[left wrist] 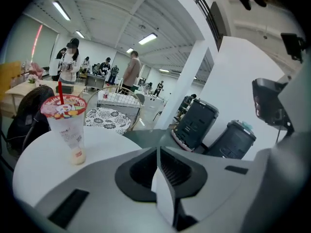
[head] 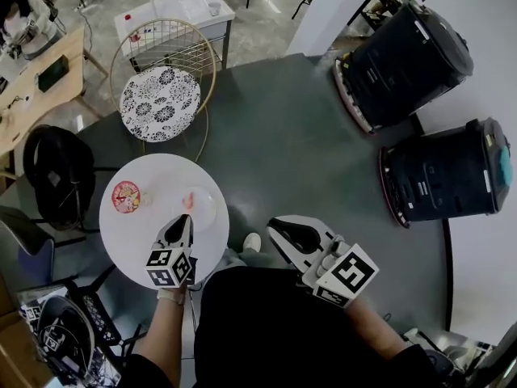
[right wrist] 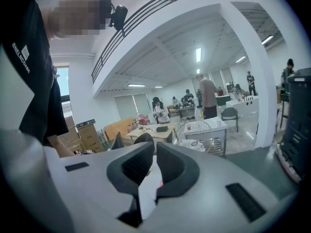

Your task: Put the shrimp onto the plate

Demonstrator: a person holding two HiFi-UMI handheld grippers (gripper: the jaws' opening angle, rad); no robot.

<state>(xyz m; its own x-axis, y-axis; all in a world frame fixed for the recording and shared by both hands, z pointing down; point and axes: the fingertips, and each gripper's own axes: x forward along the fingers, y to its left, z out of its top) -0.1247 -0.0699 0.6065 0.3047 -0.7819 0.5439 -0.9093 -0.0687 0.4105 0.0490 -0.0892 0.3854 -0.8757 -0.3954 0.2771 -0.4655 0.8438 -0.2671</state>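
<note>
A small round white desk (head: 133,245) stands on a dark grey-green floor (head: 283,144). On it are a clear plastic cup with a red printed lid (head: 127,196) and, to its right, a pale round plate (head: 207,212). The pink shrimp (head: 188,201) lies at the plate's left edge; I cannot tell whether it rests on the plate or just beside it.

The left gripper (head: 186,221) hangs over the near part of the desk, close to the shrimp, with its jaws together and nothing between them. The right gripper (head: 273,225) is off the desk to the right, its jaws drawn in to a thin slit and holding nothing.

Behind the desk is a gold wire chair with a black-and-white flowered cushion (head: 160,103). Two bulky black drum-shaped machines (head: 408,59) sit by a white wall on the right. A black backpack (head: 55,172) is on the left, near a wooden table (head: 36,95). The left gripper view shows a long open office with strip lights (left wrist: 62,11) and standing people (left wrist: 131,72).
</note>
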